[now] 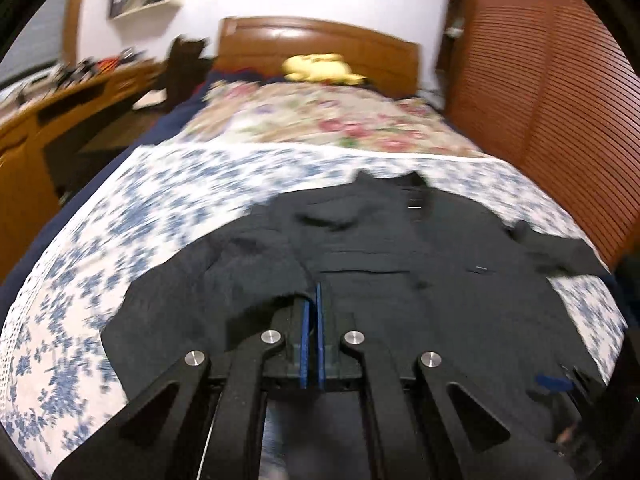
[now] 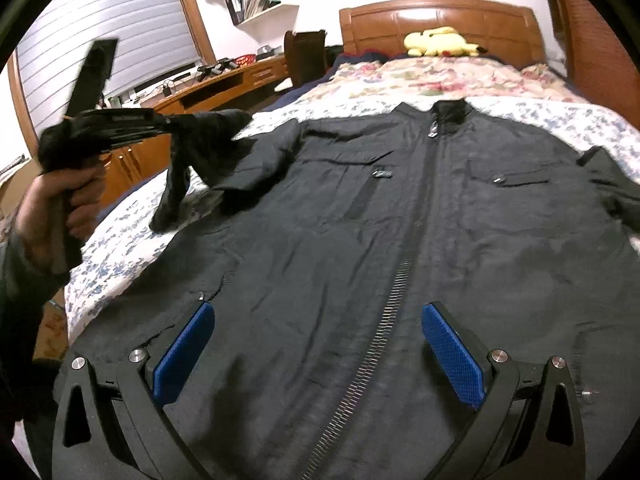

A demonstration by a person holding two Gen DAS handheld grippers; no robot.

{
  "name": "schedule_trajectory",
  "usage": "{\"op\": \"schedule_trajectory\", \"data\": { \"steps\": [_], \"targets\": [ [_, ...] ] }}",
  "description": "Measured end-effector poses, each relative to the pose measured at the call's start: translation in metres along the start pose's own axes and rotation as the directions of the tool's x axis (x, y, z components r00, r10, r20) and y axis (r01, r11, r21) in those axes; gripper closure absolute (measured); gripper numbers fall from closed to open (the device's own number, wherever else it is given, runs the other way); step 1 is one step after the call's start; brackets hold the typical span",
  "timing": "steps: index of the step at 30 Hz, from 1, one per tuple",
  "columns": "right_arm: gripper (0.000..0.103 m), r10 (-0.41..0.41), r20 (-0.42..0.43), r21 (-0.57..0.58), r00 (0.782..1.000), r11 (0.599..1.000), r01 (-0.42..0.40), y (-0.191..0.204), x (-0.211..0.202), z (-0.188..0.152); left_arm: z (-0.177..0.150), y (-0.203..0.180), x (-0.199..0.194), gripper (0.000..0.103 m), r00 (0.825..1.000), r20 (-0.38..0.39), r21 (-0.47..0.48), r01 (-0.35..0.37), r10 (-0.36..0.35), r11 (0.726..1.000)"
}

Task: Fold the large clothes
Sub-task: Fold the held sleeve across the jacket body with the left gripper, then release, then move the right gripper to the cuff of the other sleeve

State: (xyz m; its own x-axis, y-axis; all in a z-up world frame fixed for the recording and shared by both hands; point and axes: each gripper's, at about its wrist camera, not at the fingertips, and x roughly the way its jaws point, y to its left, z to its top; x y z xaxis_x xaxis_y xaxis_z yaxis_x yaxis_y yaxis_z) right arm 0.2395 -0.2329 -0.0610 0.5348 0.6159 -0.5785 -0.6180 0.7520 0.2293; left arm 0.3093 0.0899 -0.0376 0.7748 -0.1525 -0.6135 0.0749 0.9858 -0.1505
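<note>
Sleeve risk: my left tongs, clamped on it, may lose slippery fabric mid-fold; right tongs gape over the jacket.

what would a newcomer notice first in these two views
A big black jacket lies zipped and front-up across the blue-flowered bedspread, filling the right wrist view. At far left the left gripper, shut on the jacket's sleeve, holds it lifted off the bed, while the right gripper hangs open over the hem. A yellow plush toy sits by the headboard.

Jacket on bed, front up
</note>
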Motion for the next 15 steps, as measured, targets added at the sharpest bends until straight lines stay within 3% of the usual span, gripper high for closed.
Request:
{"op": "schedule_trajectory", "data": {
  "steps": [3, 15],
  "targets": [
    [0.000, -0.048, 0.017, -0.014, 0.999, 0.999, 0.048, -0.002, -0.010, -0.002, -0.002, -0.030, -0.014, 0.100, 0.999, 0.026, 0.044, 0.042, -0.043, 0.998],
    [0.000, -0.191, -0.015, -0.027, 0.982, 0.981, 0.190, 0.019, -0.028, -0.017, -0.019, -0.059, -0.026, 0.099, 1.000, 0.013, 0.141, -0.009, 0.007, 0.990]
  ]
}}
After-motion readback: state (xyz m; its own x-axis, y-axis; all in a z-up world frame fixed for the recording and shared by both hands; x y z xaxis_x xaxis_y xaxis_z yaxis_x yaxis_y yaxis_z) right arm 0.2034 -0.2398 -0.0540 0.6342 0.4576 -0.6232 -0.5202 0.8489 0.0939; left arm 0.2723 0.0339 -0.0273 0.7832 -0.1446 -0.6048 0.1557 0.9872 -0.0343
